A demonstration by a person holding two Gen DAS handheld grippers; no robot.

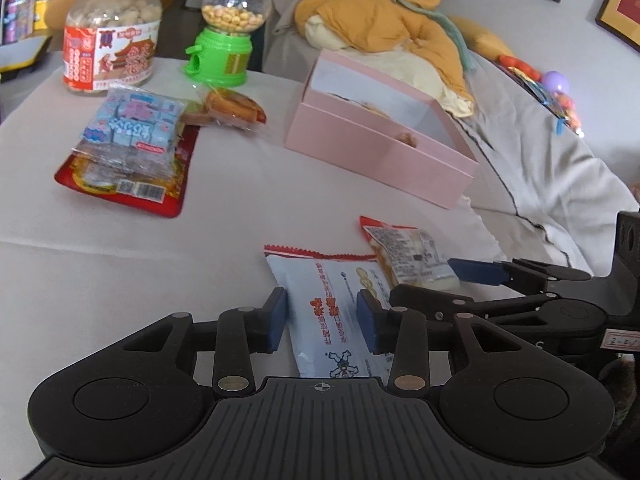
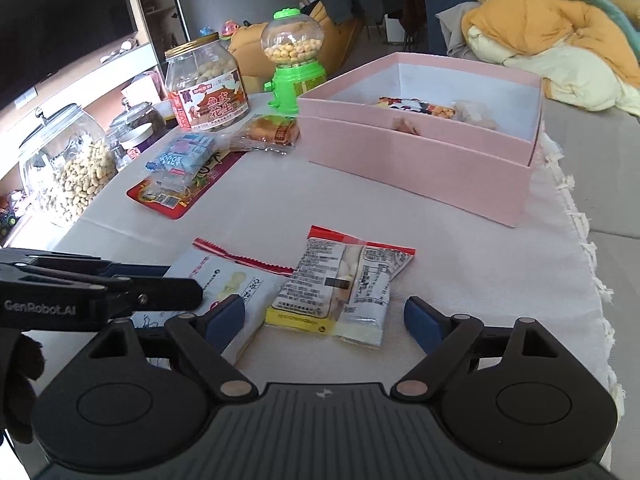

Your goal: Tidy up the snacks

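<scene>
A white-and-blue snack packet (image 1: 324, 312) (image 2: 224, 280) lies flat on the white tablecloth. My left gripper (image 1: 323, 320) (image 2: 180, 280) is open, its blue pads standing either side of the packet's lower half without visibly pressing it. Just right of it lies a red, white and yellow packet (image 1: 412, 256) (image 2: 344, 288). My right gripper (image 2: 326, 322) (image 1: 436, 284) is open wide, and this packet's near end sits between its fingers, untouched. The open pink box (image 1: 380, 164) (image 2: 420, 168) stands further back with a few snacks inside.
A light blue packet (image 1: 132, 128) (image 2: 182, 160) rests on a red one, beside an orange pastry packet (image 1: 232, 110) (image 2: 268, 132). Behind stand a nut jar (image 1: 110, 28) (image 2: 206, 84) and a green candy dispenser (image 1: 230, 28) (image 2: 294, 68). Glass jars (image 2: 64, 164) are at the left, the table's fringed edge (image 2: 580, 240) at the right.
</scene>
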